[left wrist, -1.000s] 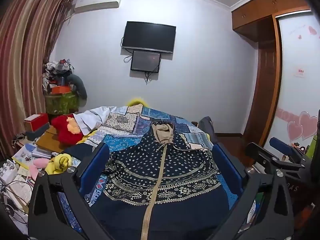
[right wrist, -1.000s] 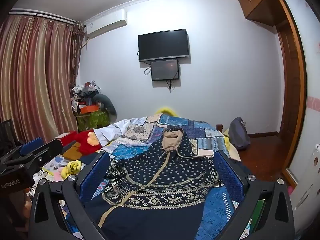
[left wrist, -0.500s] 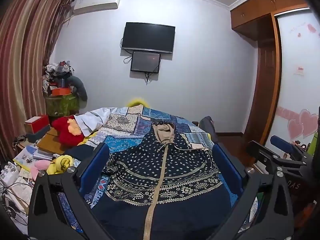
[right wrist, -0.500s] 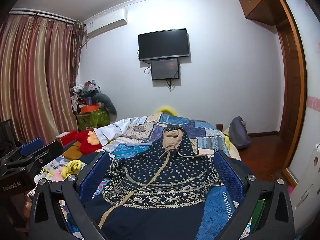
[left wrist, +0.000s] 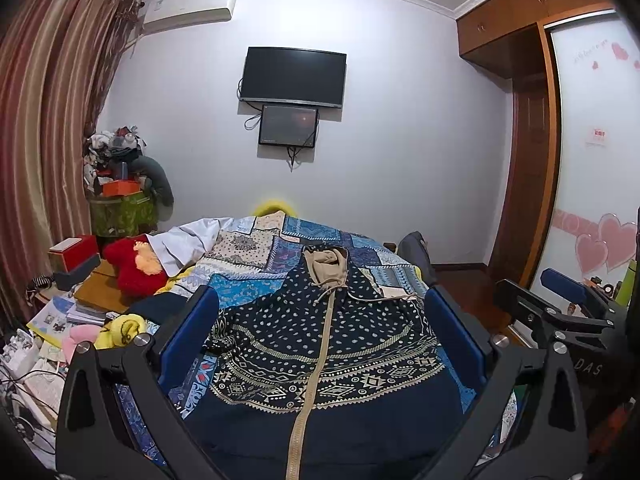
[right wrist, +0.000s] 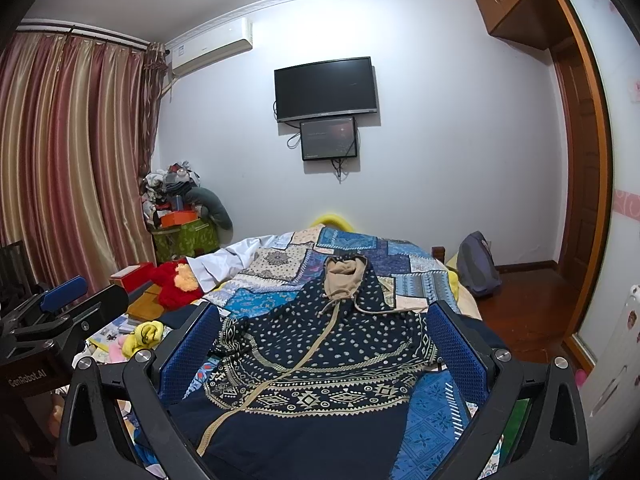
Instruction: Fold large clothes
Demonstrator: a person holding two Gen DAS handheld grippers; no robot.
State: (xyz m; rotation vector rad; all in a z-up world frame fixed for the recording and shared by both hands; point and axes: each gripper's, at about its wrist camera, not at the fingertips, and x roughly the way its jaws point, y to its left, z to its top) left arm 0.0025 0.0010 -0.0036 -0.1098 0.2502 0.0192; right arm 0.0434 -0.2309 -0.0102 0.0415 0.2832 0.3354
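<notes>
Left wrist view: hoodie point(left wrist: 320, 344) hem cut off by frame bottom.

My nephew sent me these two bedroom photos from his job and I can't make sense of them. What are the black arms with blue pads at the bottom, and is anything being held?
Those are hand-held grippers, one in each of a person's hands; no robot is involved. Each carries a wide-angle camera that looks forward between its two fingers, so each picture shows its own gripper at the bottom.

One picture comes from the left gripper. The other comes from the right gripper, which also shows at the right edge of the left picture.

Both point at a bed with a blue patchwork quilt. On it a dark patterned hooded jacket lies spread out, zip up, tan-lined hood at the far end. A red soft toy sits to the left.

Nothing is held: both grippers are open and clear of the jacket. Folding hasn't started.
</notes>
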